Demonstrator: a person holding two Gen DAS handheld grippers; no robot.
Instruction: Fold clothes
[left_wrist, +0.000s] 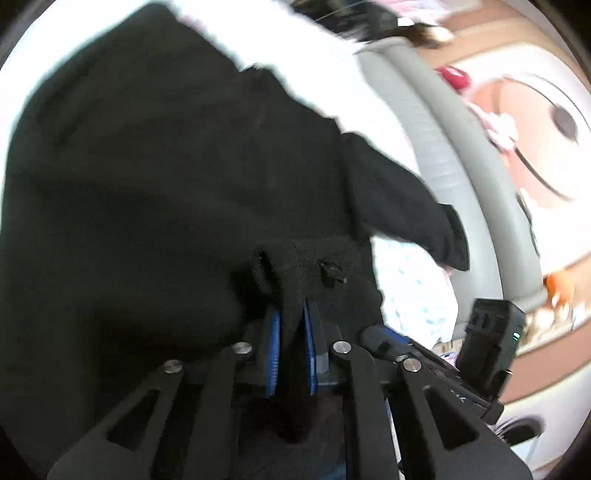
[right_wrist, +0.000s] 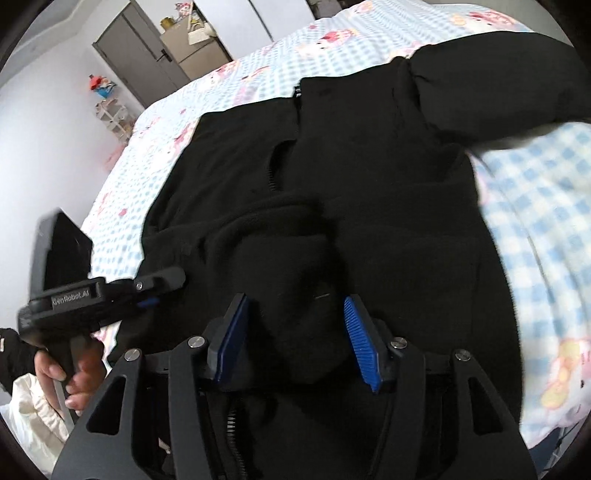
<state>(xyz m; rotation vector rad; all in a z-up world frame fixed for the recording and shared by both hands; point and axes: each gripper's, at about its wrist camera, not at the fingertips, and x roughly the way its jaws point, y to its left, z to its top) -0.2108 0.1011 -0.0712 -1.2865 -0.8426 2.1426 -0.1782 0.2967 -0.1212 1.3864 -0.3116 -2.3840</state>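
Only black jacket (right_wrist: 369, 177) on bed (right_wrist: 535, 192)

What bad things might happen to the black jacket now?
1. The left hand-held gripper pinches only a small bunch of the black jacket, so the fleece might slip out.
2. The right hand-held gripper is open around a fold, gripping nothing, so that side may sag.
3. One sleeve trails across the bedsheet and might crumple.

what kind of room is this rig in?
Most likely a home bedroom: a black fleece zip jacket lies on a bed with a blue-checked cartoon-print bedsheet, with a grey door and a small cluttered shelf rack by the white wall.
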